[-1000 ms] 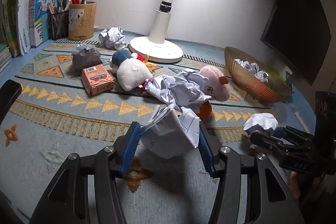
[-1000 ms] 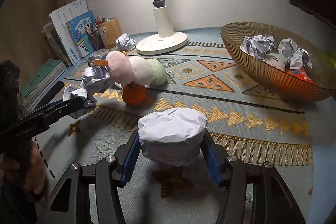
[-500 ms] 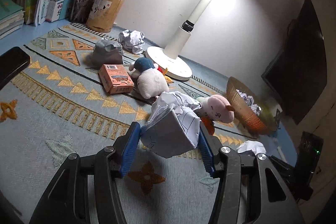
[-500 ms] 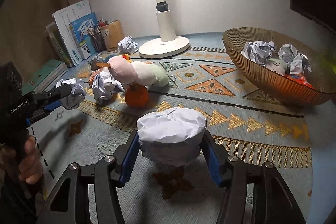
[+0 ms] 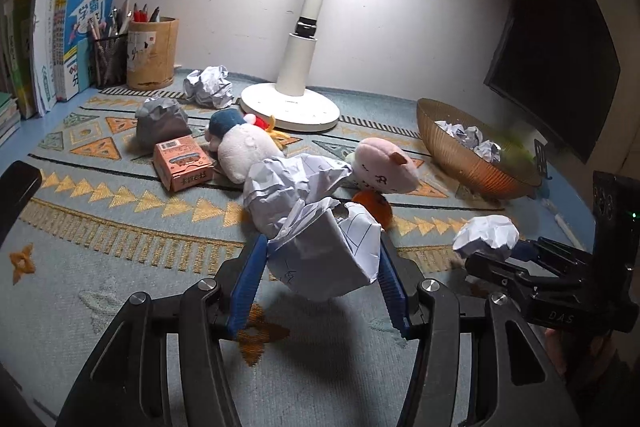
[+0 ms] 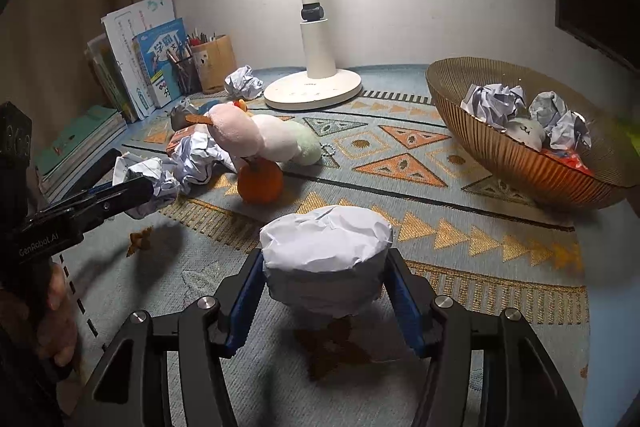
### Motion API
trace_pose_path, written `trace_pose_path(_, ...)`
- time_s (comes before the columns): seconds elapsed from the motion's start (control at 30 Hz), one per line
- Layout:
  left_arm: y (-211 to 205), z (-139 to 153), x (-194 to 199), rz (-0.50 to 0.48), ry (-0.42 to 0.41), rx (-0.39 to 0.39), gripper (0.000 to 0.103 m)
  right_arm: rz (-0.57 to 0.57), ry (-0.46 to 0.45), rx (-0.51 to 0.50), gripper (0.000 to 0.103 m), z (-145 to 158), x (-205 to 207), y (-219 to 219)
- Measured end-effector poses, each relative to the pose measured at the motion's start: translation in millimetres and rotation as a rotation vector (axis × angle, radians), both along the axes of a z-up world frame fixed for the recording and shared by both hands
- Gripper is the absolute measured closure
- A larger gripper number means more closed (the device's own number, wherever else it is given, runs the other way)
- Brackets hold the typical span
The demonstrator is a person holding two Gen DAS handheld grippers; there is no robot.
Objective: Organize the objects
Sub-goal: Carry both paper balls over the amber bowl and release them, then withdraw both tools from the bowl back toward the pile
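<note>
Both grippers carry waste paper above the patterned mat. The left gripper is clamped on a creased paper wad; the right gripper clamps a rounded paper ball. The transfer step looks underway: next, swing each toward the wire bowl at two o'clock and release.

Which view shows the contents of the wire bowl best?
The right wrist view: the wire bowl faces it, showing crumpled paper balls and a white plush. The left wrist view shows it far and side-on, only paper visible.
</note>
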State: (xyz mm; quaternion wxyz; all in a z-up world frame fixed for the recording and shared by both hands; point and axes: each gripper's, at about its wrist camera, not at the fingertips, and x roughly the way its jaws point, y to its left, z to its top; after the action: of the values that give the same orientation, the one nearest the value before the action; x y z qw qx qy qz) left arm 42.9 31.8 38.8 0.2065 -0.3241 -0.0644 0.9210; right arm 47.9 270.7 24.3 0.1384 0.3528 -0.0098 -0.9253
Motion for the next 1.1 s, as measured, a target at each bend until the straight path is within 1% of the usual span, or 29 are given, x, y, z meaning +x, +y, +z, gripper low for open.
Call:
trace_pose_path(0.03,5,2,2,-0.021,-0.005,0.017,0.051,-0.017,0.007,-0.019,0.046,4,1,6)
trace_pose_path(0.1,19,9,3,-0.074,-0.024,0.078,0.051,-0.056,0.002,-0.077,0.046,12,3,24)
trace_pose_path(0.13,28,16,3,-0.103,-0.019,0.095,0.051,-0.078,0.008,-0.102,0.046,20,4,36)
trace_pose_path(0.2,54,37,1,-0.158,0.020,0.089,0.051,-0.134,0.059,-0.131,0.046,45,7,63)
trace_pose_path(0.27,83,62,-6,-0.201,0.067,0.080,0.051,-0.208,0.132,-0.145,0.045,79,7,91)
trace_pose_path(0.37,128,93,-30,-0.225,0.104,0.089,0.051,-0.344,0.205,-0.150,0.045,121,-1,130)
trace_pose_path(0.43,156,103,-52,-0.205,0.110,0.082,0.050,-0.412,0.210,-0.164,0.045,136,-15,152)
trace_pose_path(0.47,168,104,-63,-0.194,0.105,0.079,0.050,-0.439,0.203,-0.171,0.045,139,-23,162)
trace_pose_path(0.53,189,100,-84,-0.193,0.067,0.091,0.050,-0.475,0.178,-0.183,0.045,138,-41,177)
trace_pose_path(0.63,210,88,-107,-0.190,0.018,0.104,0.050,-0.479,0.131,-0.219,0.045,127,-64,192)
trace_pose_path(0.67,217,84,-112,-0.192,0.004,0.099,0.044,-0.478,0.117,-0.227,0.041,123,-72,194)
trace_pose_path(0.7,223,81,-117,-0.198,-0.009,0.092,0.041,-0.479,0.098,-0.232,0.032,118,-79,196)
trace_pose_path(0.73,229,78,-122,-0.201,-0.033,0.080,0.030,-0.483,0.089,-0.241,0.028,115,-84,200)
trace_pose_path(0.8,234,72,-129,-0.183,-0.082,0.086,0.028,-0.497,0.083,-0.260,0.027,109,-86,206)
trace_pose_path(0.87,233,69,-128,-0.185,-0.106,0.110,0.028,-0.509,0.078,-0.276,0.027,105,-80,211)
trace_pose_path(0.97,226,70,-114,-0.201,-0.112,0.107,0.028,-0.488,0.075,-0.274,0.027,102,-67,208)
trace_pose_path(1.1,195,84,-74,-0.209,-0.045,0.127,0.028,-0.423,0.093,-0.251,0.027,107,-43,182)
